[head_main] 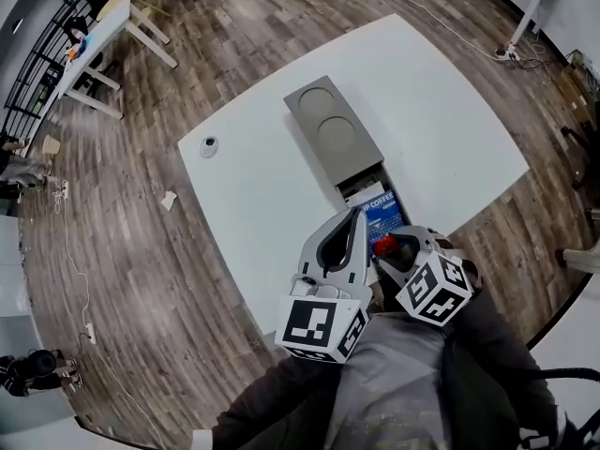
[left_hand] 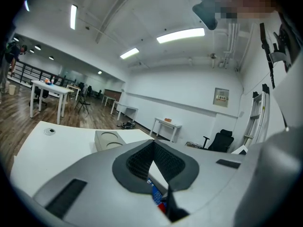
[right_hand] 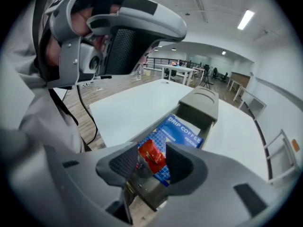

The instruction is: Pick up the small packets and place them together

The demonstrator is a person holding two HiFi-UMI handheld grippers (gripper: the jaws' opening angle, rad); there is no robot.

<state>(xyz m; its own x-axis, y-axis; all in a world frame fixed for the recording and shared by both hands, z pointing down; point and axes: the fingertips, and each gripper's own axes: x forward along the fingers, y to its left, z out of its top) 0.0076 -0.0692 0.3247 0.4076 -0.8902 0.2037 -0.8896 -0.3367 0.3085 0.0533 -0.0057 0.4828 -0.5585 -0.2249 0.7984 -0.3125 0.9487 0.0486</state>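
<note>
Okay so, closest to you, your left gripper (left_hand: 152,144) has its jaws pinched together at the tips with nothing in them; through the gap lower down you just get a peek of blue and red; your right gripper (right_hand: 150,163) sits just beside it, tilted down, jaws partly apart and clamped on a small red packet (right_hand: 152,155), which fills the space between the pads; that packet hangs over the near, open end of the grey tray (head_main: 317,97), right above the corner of a blue drip coffee pack (right_hand: 183,132) lying in the tray's open compartment; further along, the tray's closed part has two round recesses in its top; the whole tray lies at a slant across the white table (head_main: 450,129); well apart from it, near the table's far left edge, there's a small round thing (head_main: 208,145), too small to tell what it is; past that it's wood floor (head_main: 187,45) and a white desk (head_main: 103,26) by a railing.
</note>
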